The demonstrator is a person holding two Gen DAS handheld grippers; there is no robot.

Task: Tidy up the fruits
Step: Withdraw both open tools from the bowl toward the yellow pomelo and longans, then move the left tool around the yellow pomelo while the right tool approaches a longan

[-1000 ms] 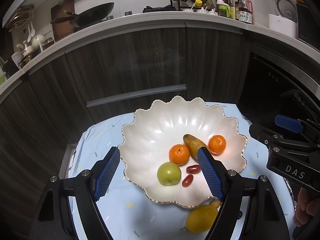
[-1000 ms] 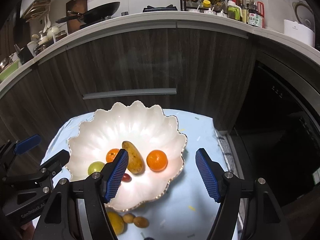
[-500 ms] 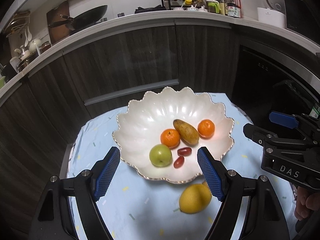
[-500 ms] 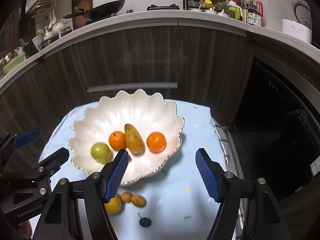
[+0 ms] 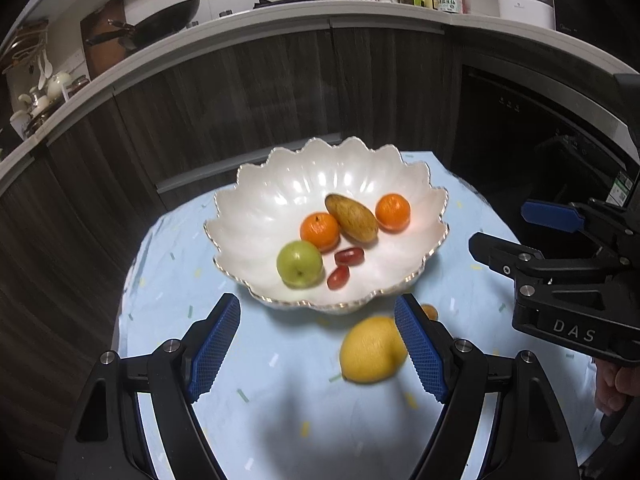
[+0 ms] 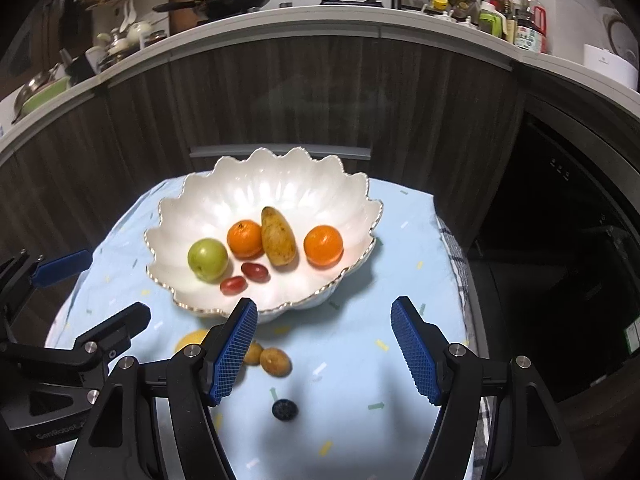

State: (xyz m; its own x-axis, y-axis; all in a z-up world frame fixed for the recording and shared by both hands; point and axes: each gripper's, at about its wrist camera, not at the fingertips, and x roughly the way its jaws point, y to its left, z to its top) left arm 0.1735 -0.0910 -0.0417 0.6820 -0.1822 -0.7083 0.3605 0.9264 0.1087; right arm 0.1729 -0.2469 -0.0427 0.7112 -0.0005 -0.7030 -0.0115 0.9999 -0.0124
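Both my grippers, left [image 5: 316, 344] and right [image 6: 322, 346], jaws wide and empty; lemon [image 5: 372, 350] sits outside bowl [image 5: 256, 216], likely my next pick.

Black wok [image 5: 160, 20] on kitchen counter [image 5: 280, 16]

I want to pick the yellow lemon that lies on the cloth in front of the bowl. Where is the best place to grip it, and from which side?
Probably grip the lemon across its short middle, coming from above with the open left gripper. It lies on its side on the blue cloth, clear of the bowl; the narrower ends would likely slip.
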